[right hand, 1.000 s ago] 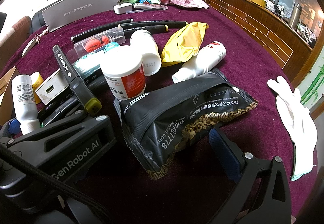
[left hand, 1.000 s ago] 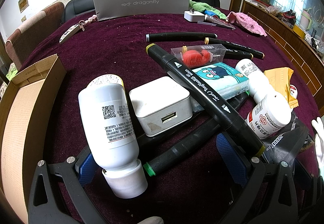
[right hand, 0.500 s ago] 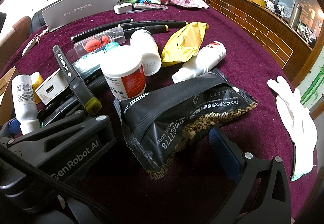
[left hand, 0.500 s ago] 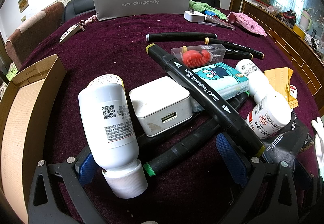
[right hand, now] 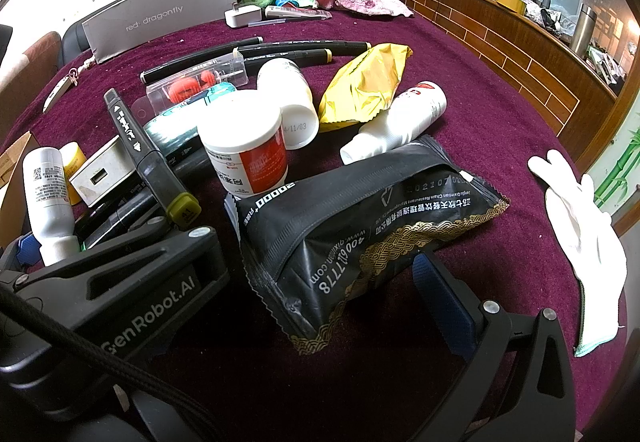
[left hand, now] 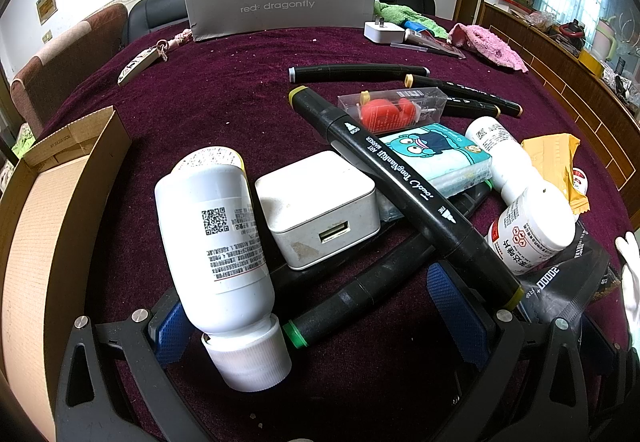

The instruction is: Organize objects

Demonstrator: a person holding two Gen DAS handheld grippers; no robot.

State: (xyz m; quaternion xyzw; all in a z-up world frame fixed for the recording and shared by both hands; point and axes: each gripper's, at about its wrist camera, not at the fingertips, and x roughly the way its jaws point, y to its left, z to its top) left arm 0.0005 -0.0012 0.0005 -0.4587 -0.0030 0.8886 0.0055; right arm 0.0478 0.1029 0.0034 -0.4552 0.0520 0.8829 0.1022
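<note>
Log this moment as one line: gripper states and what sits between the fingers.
left gripper: open, around white bottle and green-tipped marker | right gripper: open, around black pouch | nothing gripped

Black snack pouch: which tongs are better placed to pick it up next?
Right, probably. The black snack pouch lies directly ahead of the open right tongs, its near end between their fingers. The open left tongs face the white bottle and green-capped marker instead.

Left gripper [left hand: 316, 306]: black frame, blue ribbed pads [left hand: 454, 302], silver screws along both arms. Right gripper [right hand: 332, 282]: same black build, blue pad, silver screws. "GenRobot.AI" in grey lettering on the left gripper's body, braided black cable [right hand: 80, 354] beside it.
</note>
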